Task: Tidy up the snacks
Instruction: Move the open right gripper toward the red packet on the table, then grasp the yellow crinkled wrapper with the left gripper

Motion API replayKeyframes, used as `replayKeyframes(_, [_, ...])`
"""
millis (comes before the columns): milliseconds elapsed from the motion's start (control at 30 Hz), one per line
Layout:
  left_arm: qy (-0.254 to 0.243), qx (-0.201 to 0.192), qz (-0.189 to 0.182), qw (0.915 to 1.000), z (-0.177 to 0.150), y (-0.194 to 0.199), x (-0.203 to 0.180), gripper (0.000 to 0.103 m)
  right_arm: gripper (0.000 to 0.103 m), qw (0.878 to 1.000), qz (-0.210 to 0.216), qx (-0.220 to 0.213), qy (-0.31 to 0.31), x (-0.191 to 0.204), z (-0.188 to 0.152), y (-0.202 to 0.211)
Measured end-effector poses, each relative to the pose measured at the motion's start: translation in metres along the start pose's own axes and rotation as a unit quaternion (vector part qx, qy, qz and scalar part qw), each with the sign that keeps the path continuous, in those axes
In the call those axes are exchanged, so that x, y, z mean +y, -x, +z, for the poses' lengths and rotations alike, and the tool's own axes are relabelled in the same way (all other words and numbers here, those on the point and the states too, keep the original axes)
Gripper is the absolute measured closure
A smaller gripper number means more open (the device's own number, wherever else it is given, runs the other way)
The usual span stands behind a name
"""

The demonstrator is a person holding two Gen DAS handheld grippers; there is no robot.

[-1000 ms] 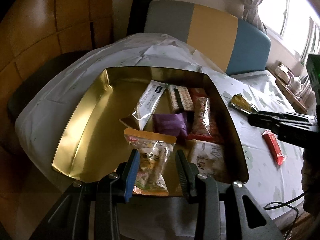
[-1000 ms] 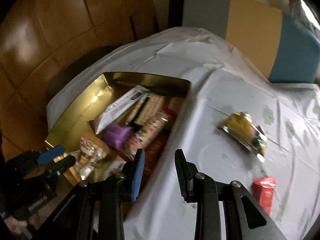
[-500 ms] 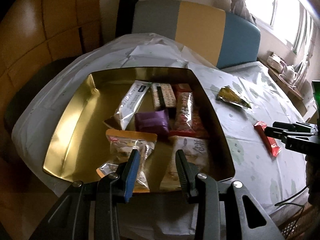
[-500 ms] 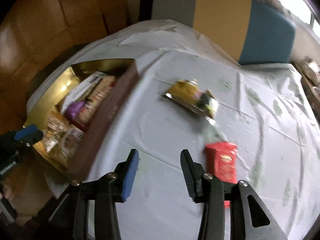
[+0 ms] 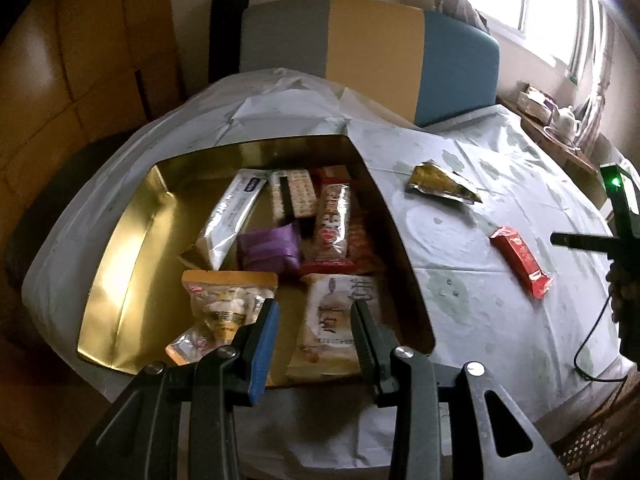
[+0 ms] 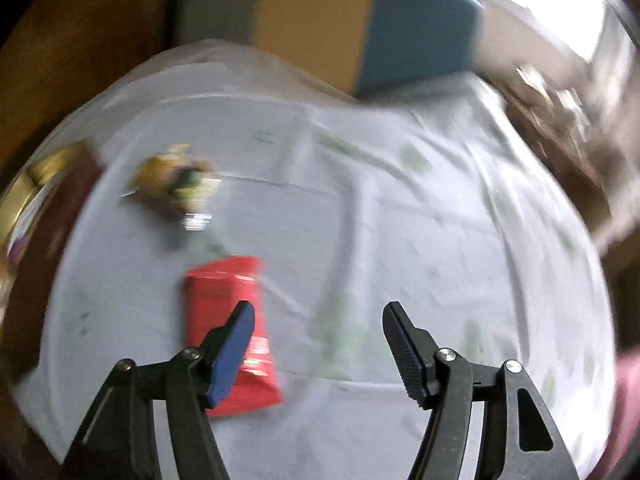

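Observation:
A gold tray (image 5: 120, 248) on the white tablecloth holds several snack packets, among them a clear candy bag with an orange top (image 5: 224, 304), a purple pack (image 5: 268, 248) and a beige packet (image 5: 336, 320). My left gripper (image 5: 314, 316) is open and empty above the tray's near edge. A red packet (image 5: 520, 260) and a yellow packet (image 5: 440, 182) lie on the cloth right of the tray. In the blurred right wrist view, my right gripper (image 6: 318, 320) is open wide, with the red packet (image 6: 228, 312) under its left finger and the yellow packet (image 6: 176, 184) farther off.
A grey, yellow and blue chair back (image 5: 368, 52) stands behind the table. A side shelf with a teapot (image 5: 568, 120) is at the far right by the window. A black cable (image 5: 592, 356) hangs off the table's right edge. Wooden panelling is on the left.
My left gripper let go of the candy bag, which now lies in the tray, and drew back. My right gripper swung right from the tray to the red packet and opened wider.

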State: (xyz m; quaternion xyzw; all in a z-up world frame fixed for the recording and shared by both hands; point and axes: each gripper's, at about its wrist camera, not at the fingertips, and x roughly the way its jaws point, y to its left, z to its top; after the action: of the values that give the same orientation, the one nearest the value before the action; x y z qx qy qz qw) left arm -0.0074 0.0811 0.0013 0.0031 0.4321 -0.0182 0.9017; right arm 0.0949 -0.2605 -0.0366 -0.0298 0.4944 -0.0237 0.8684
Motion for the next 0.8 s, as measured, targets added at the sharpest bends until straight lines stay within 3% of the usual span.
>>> replayKeyframes(33, [-0.003,0.002,-0.001,1.0000,0.000,-0.001,-0.003,0.066,0.036,0.999,-0.014,0.020,-0.025,-0.010,0.002,-0.006])
replayKeyframes(200, [-0.023,0.009,-0.006,0.9997,0.000,-0.004,-0.016,0.066,0.034,0.997,-0.010,0.023,-0.074,-0.030,0.008,-0.006])
replayKeyframes(300, [-0.037,0.013,-0.010,0.9992,-0.001,-0.006,-0.027,0.066,0.030,0.997,-0.007,0.028,-0.077,-0.032,0.006,-0.006])
replayKeyframes(800, [-0.092,0.027,-0.062,0.9935,0.012,-0.013,-0.084,0.066,0.027,0.993,0.010,0.021,-0.115,-0.040,0.008,0.003])
